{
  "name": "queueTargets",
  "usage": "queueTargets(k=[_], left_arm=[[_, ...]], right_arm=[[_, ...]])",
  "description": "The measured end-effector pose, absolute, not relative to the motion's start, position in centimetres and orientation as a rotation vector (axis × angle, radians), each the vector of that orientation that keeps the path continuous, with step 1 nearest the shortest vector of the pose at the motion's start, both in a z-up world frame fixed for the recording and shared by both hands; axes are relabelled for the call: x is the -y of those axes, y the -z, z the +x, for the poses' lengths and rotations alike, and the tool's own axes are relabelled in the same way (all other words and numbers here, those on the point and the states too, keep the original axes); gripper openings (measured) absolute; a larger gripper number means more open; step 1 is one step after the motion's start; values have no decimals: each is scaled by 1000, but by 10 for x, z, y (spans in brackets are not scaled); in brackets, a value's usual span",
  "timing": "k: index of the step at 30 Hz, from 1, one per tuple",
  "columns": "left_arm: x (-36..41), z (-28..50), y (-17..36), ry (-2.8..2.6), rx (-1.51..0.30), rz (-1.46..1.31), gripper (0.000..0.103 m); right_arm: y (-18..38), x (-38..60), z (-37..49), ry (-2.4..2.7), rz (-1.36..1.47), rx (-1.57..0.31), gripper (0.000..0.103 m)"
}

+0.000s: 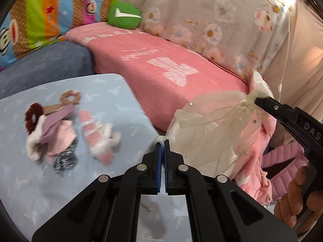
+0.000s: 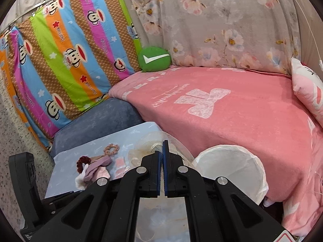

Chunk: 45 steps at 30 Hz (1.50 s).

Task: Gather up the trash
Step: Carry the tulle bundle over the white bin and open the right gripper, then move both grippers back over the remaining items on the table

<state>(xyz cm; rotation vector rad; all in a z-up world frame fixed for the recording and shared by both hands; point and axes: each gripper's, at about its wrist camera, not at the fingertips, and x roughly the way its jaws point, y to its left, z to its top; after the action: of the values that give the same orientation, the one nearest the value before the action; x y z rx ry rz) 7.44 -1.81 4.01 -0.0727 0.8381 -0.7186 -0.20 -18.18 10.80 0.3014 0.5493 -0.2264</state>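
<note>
A cream mesh fabric (image 1: 212, 121) with small pearls hangs stretched between both grippers. My right gripper (image 1: 256, 99) is shut on its knotted end at the upper right. My left gripper (image 1: 162, 142) is shut on a whitish edge that looks like the same mesh. In the right wrist view the mesh (image 2: 181, 143) billows around the right gripper (image 2: 162, 144), just left of a round white-lined bin (image 2: 228, 147). Cloth scraps and scrunchies (image 1: 56, 133) and a pink-and-white strip (image 1: 97, 139) lie on the light blue table (image 1: 113, 100).
A pink blanket (image 2: 232, 111) covers the bed behind the table and bin. A green round cushion (image 2: 154, 59), a striped monkey-print sheet (image 2: 66, 60) and a floral sheet (image 2: 222, 20) stand at the back. A hand (image 1: 298, 201) holds the right tool. Pink clothing (image 1: 260, 161) lies below the mesh.
</note>
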Motion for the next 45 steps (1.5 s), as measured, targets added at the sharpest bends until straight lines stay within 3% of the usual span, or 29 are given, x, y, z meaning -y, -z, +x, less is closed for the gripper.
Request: queueTargets(k=[17, 23, 25, 27, 29, 31, 40, 45], left_arm=[[135, 66, -41, 936, -857, 56, 4], [148, 72, -32, 916, -880, 72, 5], [148, 76, -28, 904, -909, 60, 11], [146, 78, -25, 888, -915, 51, 28], [143, 79, -26, 870, -895, 41, 57], [141, 80, -28, 855, -874, 39, 64], [132, 91, -19, 820, -910, 16, 64], [120, 89, -13, 794, -915, 11, 64]], right_arm=[[-73, 291, -7, 427, 392, -607, 2], [-61, 301, -1, 445, 404, -632, 8], [-58, 303, 1, 447, 405, -641, 19], [-55, 304, 4, 448, 405, -648, 29], [-51, 303, 7, 448, 405, -657, 32], [-46, 304, 10, 448, 408, -670, 32], [-11, 306, 23, 474, 393, -792, 46], [31, 299, 18, 486, 355, -928, 47]])
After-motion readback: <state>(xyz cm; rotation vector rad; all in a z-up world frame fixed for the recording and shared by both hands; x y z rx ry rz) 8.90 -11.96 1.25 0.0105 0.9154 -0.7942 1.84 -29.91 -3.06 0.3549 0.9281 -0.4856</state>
